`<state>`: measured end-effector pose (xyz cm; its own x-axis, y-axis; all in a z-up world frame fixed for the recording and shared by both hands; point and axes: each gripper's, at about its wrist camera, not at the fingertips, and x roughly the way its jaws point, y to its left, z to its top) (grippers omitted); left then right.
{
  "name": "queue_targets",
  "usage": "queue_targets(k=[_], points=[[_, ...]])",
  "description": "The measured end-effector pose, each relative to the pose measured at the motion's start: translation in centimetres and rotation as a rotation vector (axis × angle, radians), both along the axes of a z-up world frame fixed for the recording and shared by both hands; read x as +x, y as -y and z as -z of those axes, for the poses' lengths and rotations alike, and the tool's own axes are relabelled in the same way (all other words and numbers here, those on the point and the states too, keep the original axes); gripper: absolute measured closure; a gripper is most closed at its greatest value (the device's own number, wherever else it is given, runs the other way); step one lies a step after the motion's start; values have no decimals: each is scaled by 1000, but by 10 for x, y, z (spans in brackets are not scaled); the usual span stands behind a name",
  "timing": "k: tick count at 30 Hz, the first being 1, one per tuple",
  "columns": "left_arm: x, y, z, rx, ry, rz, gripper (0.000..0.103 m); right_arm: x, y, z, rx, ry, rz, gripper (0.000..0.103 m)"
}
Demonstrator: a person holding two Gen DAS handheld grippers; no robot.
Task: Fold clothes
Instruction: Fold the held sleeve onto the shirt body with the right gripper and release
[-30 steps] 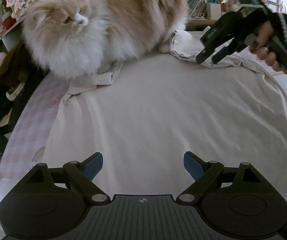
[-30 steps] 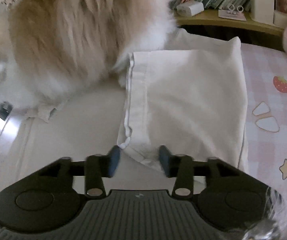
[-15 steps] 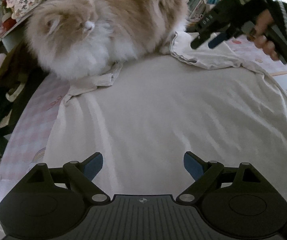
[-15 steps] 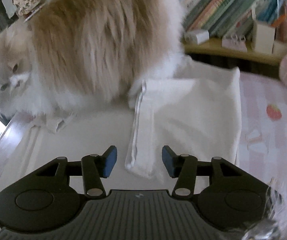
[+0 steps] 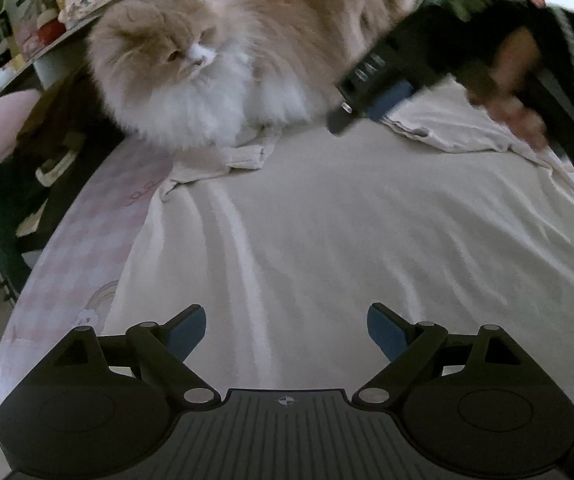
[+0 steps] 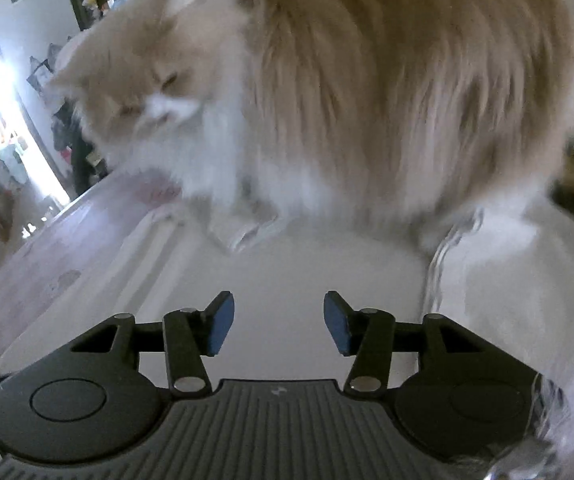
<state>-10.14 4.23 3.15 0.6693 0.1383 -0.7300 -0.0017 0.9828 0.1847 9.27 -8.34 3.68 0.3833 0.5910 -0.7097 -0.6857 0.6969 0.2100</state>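
The left tool (image 5: 287,330) is hovering wide open over the cream garment (image 5: 347,248). The right tool (image 6: 275,322), open and empty, is nosing toward the fluffy cat (image 6: 367,92) sitting on the garment's far edge.

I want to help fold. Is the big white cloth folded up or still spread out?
Mostly spread out. The white cloth lies flat, one flap folded over at the far right, and the cat sits on its far edge.
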Motion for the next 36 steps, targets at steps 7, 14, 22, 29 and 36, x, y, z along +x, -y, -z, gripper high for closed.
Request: queue_targets(k=[7,14,22,29,36], points=[[-4,0,0,17,-3,22,13,-11,-6,-7,42,4,-8,53],[-5,-9,-2,2,7,2,13,-12,3,-2,15,-27,40,52],[-7,-4,3,9,-26,46,13,39,46,12,-99,5,223,52],[-10,-4,5,30,-62,34,13,127,75,18,-262,117,423,50],[-9,-4,9,48,-117,-21,13,194,120,27,-288,80,619,54]])
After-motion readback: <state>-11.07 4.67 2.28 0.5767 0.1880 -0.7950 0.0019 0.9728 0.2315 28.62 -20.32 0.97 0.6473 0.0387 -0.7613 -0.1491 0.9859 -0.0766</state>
